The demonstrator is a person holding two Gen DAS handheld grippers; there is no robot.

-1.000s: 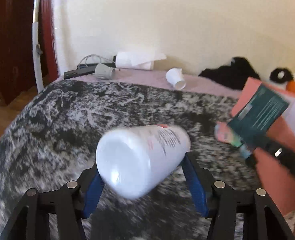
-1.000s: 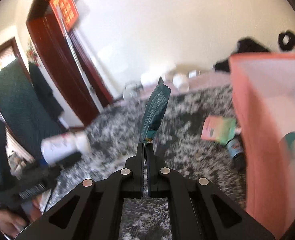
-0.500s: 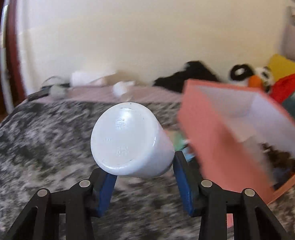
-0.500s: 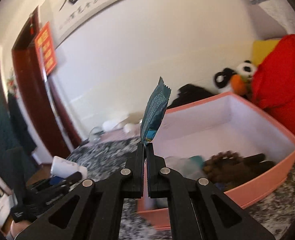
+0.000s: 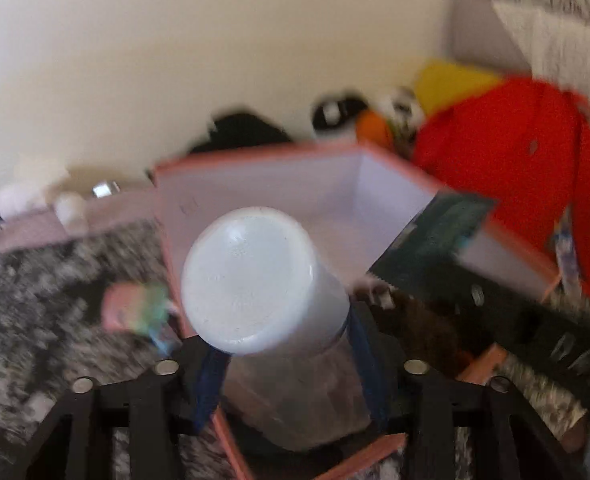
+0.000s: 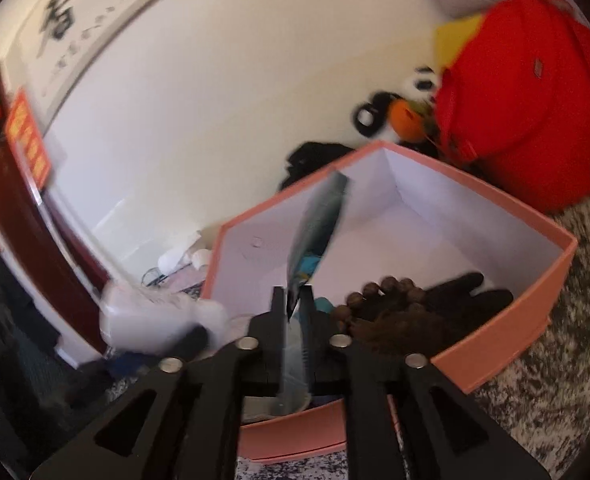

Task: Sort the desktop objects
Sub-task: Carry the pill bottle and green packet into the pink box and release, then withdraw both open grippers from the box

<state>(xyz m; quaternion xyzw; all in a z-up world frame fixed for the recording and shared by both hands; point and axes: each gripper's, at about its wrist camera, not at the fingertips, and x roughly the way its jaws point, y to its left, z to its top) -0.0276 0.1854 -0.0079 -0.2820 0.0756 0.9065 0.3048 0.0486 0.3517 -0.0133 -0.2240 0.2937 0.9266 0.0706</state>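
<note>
Two things are going into the pink box (image 6: 507, 364) at once, and both hand-held grippers have just been opening. My left hand-held gripper (image 5: 283, 356) has its blue pads spread wider than the white bottle (image 5: 255, 280), which sits between them with its base toward the camera, above the box's near corner; as far as I can tell through the blur, the pads no longer press on it. My right hand-held gripper (image 6: 293, 300) has parted its jaws too, and the dark green packet (image 6: 319, 228) stands tilted in the gap, loose and blurred, over the box interior.

Inside the box already lie a string of brown beads (image 6: 375, 296) and a black glove (image 6: 467, 292). A small pink packet (image 5: 131, 308) remains outside on the grey speckled bed cover (image 5: 35, 300), beside the box's left wall.

My worry is the bottle: it hangs close to the near wall, so I judge it could strike the rim and roll off outside. The light packet could flutter sideways, or the two hand-held grippers, working near one another, could collide.
</note>
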